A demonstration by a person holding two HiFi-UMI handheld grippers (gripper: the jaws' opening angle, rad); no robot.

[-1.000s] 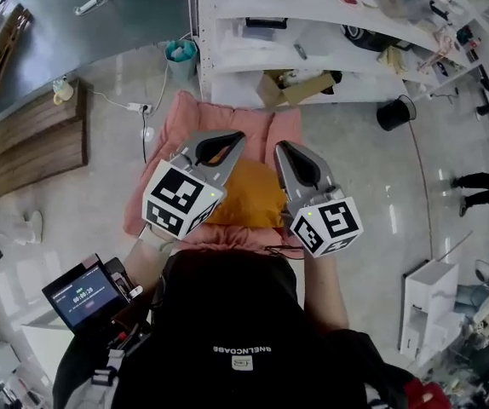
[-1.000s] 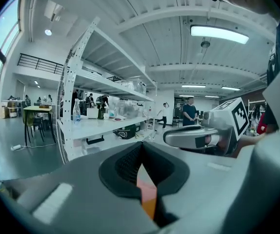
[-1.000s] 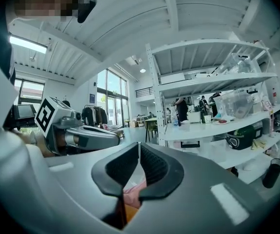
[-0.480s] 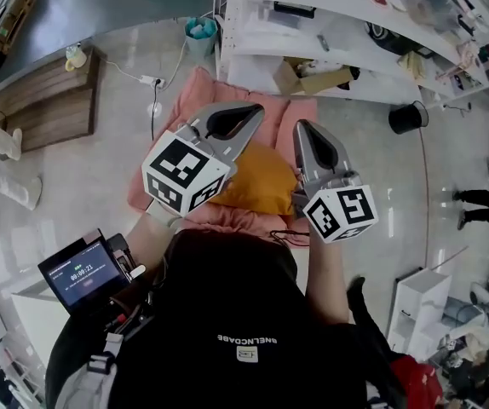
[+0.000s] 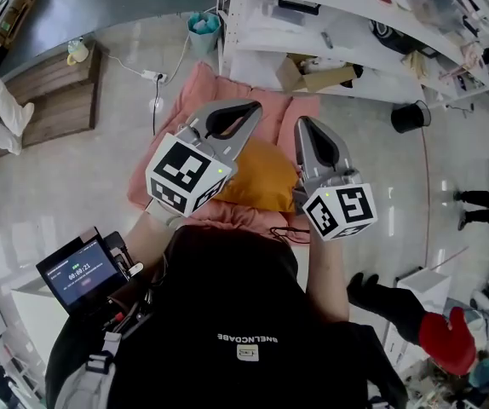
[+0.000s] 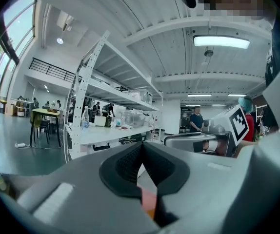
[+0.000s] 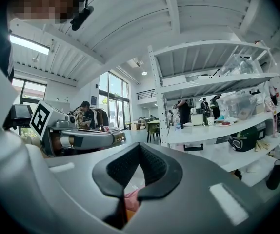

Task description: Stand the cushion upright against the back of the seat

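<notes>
Head view: the orange cushion (image 5: 260,186) sits on the pink seat (image 5: 195,88), toward the seat's edge nearest the person. Its broad face shows from above, so it looks to be lying or leaning rather than standing. This angle doesn't settle that, nor which side is the seat's back. The left gripper (image 5: 250,111) and right gripper (image 5: 302,124) are held high over the seat, one above each side of the cushion, gripping nothing.

Compared with a second ago, the cushion is in the same spot on the seat and both grippers have barely shifted; the left one has turned slightly. So this second shows no visible change to the cushion's pose.

Left gripper view: the left gripper (image 6: 141,145) has its jaws together with nothing between them. A sliver of pink and orange shows far below.

Right gripper view: the right gripper (image 7: 139,147) also has its jaws together and empty, with the pink seat (image 7: 132,199) peeking through underneath.
</notes>
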